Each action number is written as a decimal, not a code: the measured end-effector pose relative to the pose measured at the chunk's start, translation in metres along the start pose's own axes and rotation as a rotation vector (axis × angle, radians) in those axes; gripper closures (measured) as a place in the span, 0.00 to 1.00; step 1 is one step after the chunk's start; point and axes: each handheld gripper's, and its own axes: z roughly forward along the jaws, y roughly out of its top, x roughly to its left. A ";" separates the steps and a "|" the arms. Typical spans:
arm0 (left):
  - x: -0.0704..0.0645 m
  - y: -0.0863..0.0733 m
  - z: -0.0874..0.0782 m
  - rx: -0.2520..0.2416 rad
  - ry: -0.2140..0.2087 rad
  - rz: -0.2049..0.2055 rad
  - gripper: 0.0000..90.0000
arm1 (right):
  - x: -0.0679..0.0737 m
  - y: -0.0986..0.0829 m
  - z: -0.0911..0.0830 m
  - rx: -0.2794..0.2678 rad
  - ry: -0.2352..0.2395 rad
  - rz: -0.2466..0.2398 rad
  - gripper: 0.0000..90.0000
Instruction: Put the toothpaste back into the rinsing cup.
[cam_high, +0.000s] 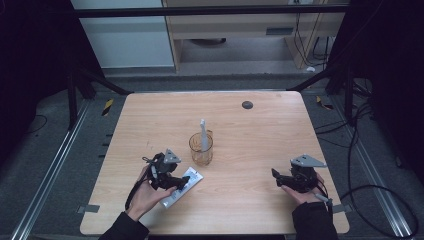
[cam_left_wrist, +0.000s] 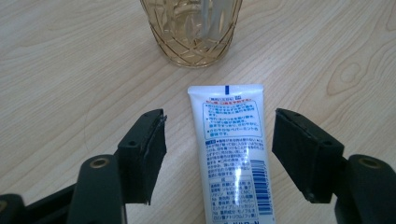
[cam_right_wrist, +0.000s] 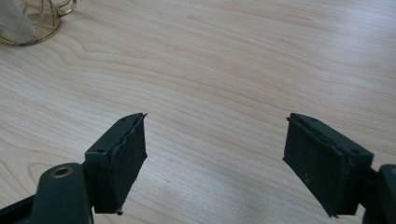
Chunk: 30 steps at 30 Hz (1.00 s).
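High view: the left hand-held gripper (cam_high: 172, 181) sits over the white tube (cam_high: 183, 185) on the worktop (cam_high: 250, 145), near the amber glass (cam_high: 201, 149). Left gripper view: jaws spread, straddling the tube untouched; closing off-centre could skid it. Right gripper view: the right hand-held gripper (cam_right_wrist: 215, 158) gapes, empty.

One white printed plastic tube (cam_left_wrist: 233, 154), one amber cut-glass tumbler (cam_high: 201, 149) holding one white toothbrush (cam_high: 204, 134), one dark round disc (cam_high: 247, 105), one wooden table (cam_high: 260, 145).
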 end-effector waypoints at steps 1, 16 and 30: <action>0.000 0.002 0.001 -0.001 0.001 0.001 0.37 | 0.000 0.000 0.000 0.002 0.004 0.007 0.23; -0.003 0.010 0.017 0.061 0.007 0.020 0.38 | -0.002 -0.001 0.001 0.008 0.008 0.001 0.23; -0.004 0.006 0.025 0.131 -0.010 0.018 0.39 | 0.001 -0.002 0.003 0.021 0.004 -0.019 0.23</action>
